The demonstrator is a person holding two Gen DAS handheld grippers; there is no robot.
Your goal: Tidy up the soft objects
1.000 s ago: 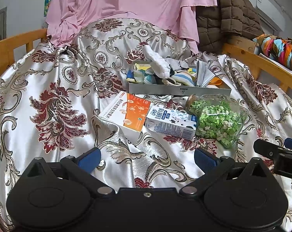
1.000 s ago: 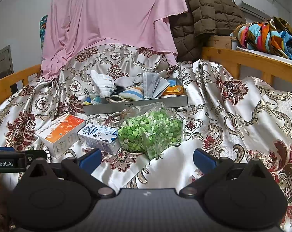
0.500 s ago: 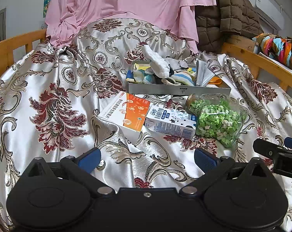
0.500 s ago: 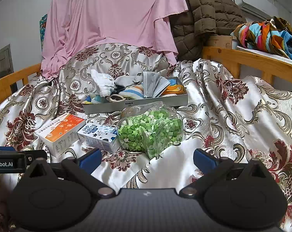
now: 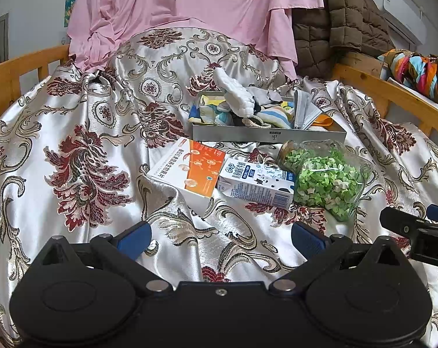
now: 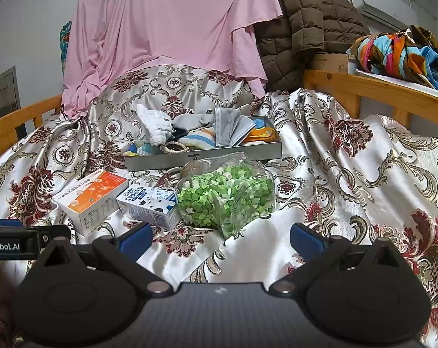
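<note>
Currently both claws empty, fingers spread apart: left gripper (image 5: pixel 220 236), right gripper (image 6: pixel 220 236). Ahead of them, the grey tray (image 6: pixel 203 158) holds the soft stuff: white cloth (image 6: pixel 156 127), striped fabric, face masks (image 6: pixel 232 129). Blocking the straight path to it: orange box (image 5: pixel 190 172), milk carton (image 5: pixel 255 184), and jar of green paper stars (image 6: pixel 226 192) lying just before the tray. Satin bedspread (image 5: pixel 82 145) is bare left of the left gripper; wooden rails (image 6: pixel 372 90) bound both sides.

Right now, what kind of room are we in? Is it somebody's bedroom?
Probably a bedroom. A shiny flowered bedspread covers a bed with wooden rails, clothes like a pink shirt and brown puffy coat hang behind, and an air conditioner sits high on the wall.
</note>
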